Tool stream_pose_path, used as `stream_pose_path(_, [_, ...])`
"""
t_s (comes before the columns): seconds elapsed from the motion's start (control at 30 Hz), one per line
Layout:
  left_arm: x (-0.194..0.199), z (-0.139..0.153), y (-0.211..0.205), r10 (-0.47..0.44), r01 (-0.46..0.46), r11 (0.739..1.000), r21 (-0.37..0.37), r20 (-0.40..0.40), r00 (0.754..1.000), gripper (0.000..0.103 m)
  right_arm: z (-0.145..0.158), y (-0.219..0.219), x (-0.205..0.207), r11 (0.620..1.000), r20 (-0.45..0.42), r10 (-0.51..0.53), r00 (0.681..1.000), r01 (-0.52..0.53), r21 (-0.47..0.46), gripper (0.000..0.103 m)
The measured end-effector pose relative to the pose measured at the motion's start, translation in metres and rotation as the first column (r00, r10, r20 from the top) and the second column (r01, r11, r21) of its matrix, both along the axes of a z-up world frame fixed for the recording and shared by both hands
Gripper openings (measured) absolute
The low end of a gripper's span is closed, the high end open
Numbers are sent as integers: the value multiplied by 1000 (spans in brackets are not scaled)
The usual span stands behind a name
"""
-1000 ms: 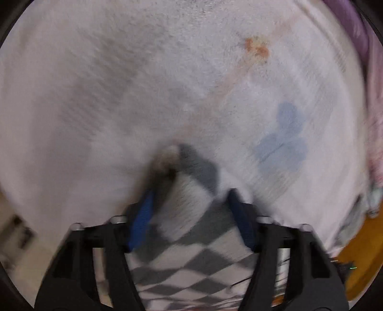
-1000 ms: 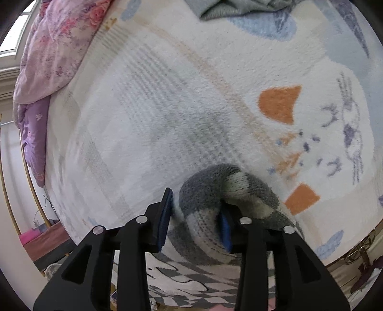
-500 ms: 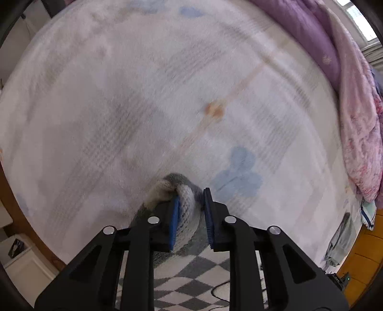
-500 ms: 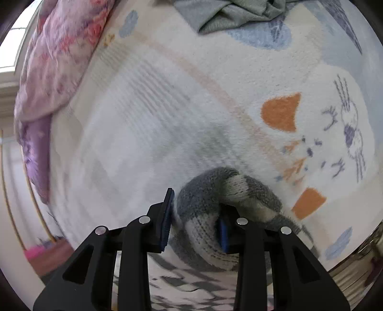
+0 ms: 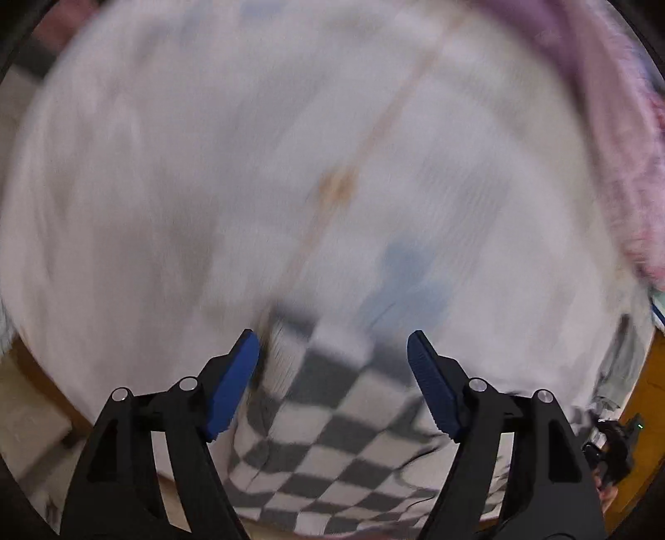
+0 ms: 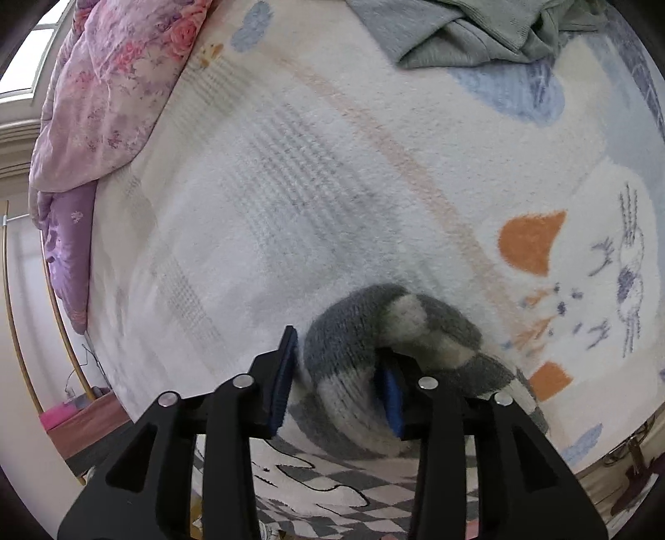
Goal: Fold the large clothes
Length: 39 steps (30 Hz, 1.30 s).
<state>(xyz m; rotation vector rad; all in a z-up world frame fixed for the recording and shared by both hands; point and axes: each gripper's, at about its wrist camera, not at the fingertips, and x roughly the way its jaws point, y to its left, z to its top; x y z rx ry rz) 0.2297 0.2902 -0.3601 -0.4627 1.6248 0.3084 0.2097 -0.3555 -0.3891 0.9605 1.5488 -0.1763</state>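
A bed blanket (image 6: 332, 199), pale and fleecy with orange and blue cartoon shapes, fills both views; in the left wrist view it is heavily smeared by motion blur, so its pattern is hard to make out. One pink and purple floral quilt (image 6: 112, 95) is bunched along the blanket's far left edge in the right wrist view, its upper part cut off by the frame. One grey-green garment (image 6: 469, 33) lies crumpled at the top, also cut off. One grey and white checkered sweater (image 5: 332, 419) lies on the blanket at the near edge, its lower part hidden behind both tools. The left tongs (image 5: 332, 374) stand wide apart above the sweater's blurred top edge, gripping nothing. The right tongs (image 6: 336, 374) pinch a thick rolled fold of the sweater between blue pads (image 6: 282, 382); the far pad is partly buried in the knit.
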Motion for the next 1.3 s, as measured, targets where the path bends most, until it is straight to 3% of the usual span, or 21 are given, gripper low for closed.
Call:
stream_pose_path(0.07, [-18, -35, 10, 73, -74, 997, -18, -71, 995, 66, -1, -1, 4, 998, -12, 38, 999, -38, -41, 47])
stream_pose_path(0.1, [-26, -49, 15, 129, -134, 987, -89, -57, 990, 45, -2, 0, 5, 997, -20, 51, 998, -52, -57, 49])
stream_pose_path(0.13, [-28, -54, 16, 160, -162, 978, -128, -29, 987, 39, -5, 0, 5, 996, -25, 58, 998, -60, -61, 49])
stream_pose_path(0.3, [-27, -38, -4, 54, -58, 998, 26, 123, 991, 22, -43, 14, 8, 991, -29, 133, 991, -132, 34, 55])
stream_pose_path(0.37, [-29, -32, -7, 89, -96, 995, 39, 157, 984, 20, -55, 18, 9, 991, -36, 134, 990, -134, 13, 42])
stream_pose_path(0.4, [-30, -27, -5, 125, -132, 991, 25, 200, 972, 18, -52, 15, 8, 996, -24, 93, 995, -93, 17, 34])
stream_pose_path(0.47, [-32, -14, 0, 167, -180, 983, 24, 270, 948, 5, -38, 12, 7, 998, 28, 57, 998, -58, 18, 32])
stream_pose_path(0.53, [-27, 3, -2, 123, -160, 983, 86, 331, 936, 0, -21, 12, 6, 998, 66, 56, 996, -56, 5, 32])
stream_pose_path(0.6, [-14, 34, -7, 45, -120, 981, 152, 424, 905, 0, -4, 13, -1, 1000, 119, 12, 993, -13, 14, 31])
stream_pose_path(0.67, [11, 54, -4, 25, -95, 986, 140, 433, 901, 0, 6, 13, -2, 1000, 139, -3, 990, -1, 25, 31])
stream_pose_path(0.73, [27, 56, -6, 10, -14, 1000, 9, 368, 930, 1, 5, 11, -2, 999, 111, -12, 994, 8, 39, 31])
stream_pose_path(0.77, [28, 52, -10, -32, 31, 999, 9, 312, 950, 1, 2, 10, -3, 999, 94, -21, 995, 17, 40, 31])
stream_pose_path(0.8, [24, 50, -12, -66, 51, 997, 59, 282, 957, 8, -2, 11, -1, 999, 85, -14, 996, 11, 34, 32])
stream_pose_path(0.83, [14, 45, -14, -94, 66, 991, 115, 254, 963, 32, -5, 12, -2, 1000, 80, 2, 997, -4, 28, 32])
stream_pose_path(0.9, [-4, 18, -8, -45, 37, 998, 45, 184, 982, 69, -4, 9, -1, 999, 85, 3, 996, -6, 42, 33])
stream_pose_path(1.0, [-24, -35, 11, 89, -87, 995, -52, 43, 995, 66, -6, 4, -4, 998, 84, -4, 996, -1, 63, 34])
stream_pose_path(1.03, [-25, -48, 14, 113, -111, 990, -87, 25, 993, 51, -7, 10, 0, 998, 85, 5, 996, -10, 56, 34])
stream_pose_path(1.1, [-27, -68, 19, 187, -176, 960, -219, 27, 982, 37, -8, 10, 3, 999, 85, 28, 996, -32, 42, 34])
stream_pose_path(1.2, [-25, -64, 15, 118, -95, 946, -310, 55, 992, 31, -12, 11, 6, 998, 73, 42, 997, -45, 44, 35])
stream_pose_path(1.27, [-25, -69, 15, 58, -25, 896, -443, 62, 996, 32, -15, 12, 8, 997, 70, 56, 996, -60, 50, 36])
stream_pose_path(1.3, [-25, -74, 21, 79, -41, 870, -491, 57, 995, 37, -16, 12, 9, 996, 72, 67, 995, -70, 47, 36])
